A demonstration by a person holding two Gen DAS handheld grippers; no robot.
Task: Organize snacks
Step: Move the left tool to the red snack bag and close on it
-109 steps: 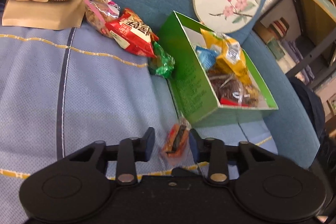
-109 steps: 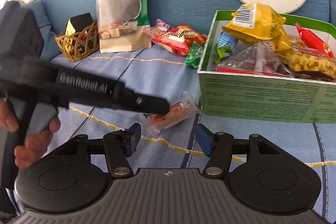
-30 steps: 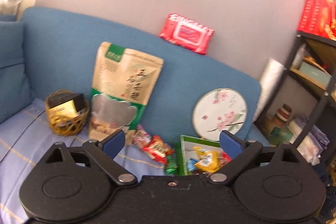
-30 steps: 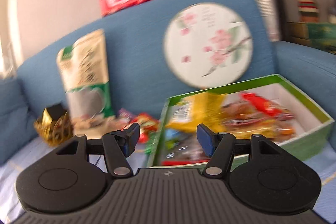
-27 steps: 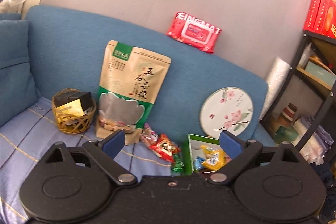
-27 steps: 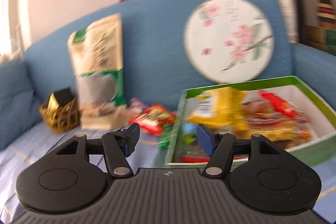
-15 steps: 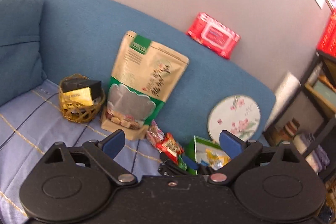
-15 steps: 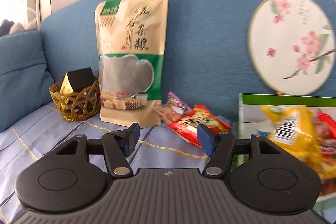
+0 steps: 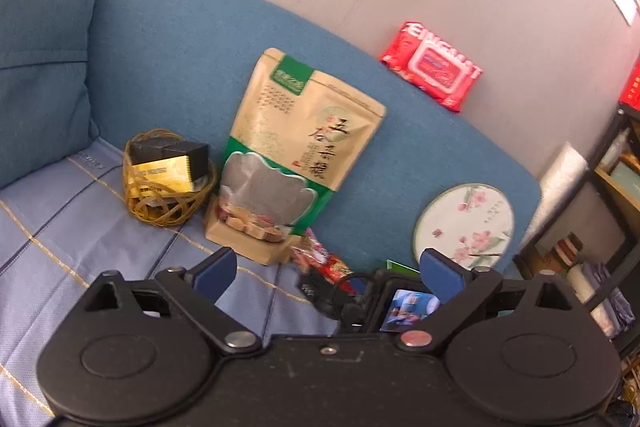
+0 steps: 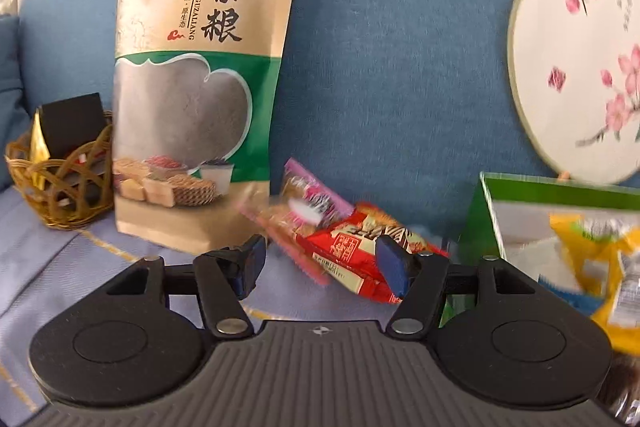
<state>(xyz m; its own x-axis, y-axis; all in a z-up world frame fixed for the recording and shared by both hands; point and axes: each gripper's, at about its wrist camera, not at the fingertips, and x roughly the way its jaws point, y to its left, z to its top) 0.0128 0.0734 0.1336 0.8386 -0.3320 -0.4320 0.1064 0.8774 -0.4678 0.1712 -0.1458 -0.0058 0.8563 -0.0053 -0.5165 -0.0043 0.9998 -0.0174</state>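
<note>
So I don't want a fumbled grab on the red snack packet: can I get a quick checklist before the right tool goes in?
1. Right tool open and empty: ok, jaws apart, nothing between them.
2. Red snack packet lined up with the jaws: ok, it lies just beyond the tips.
3. Packet free to lift: not ok, the pink packet overlaps its left end.
4. Green box ready: ok, top open, though already holding snacks.
5. Left tool out of the way: ok, open, held back above the seat.
6. Grip point sharp: cannot tell, the view is blurred.
</note>
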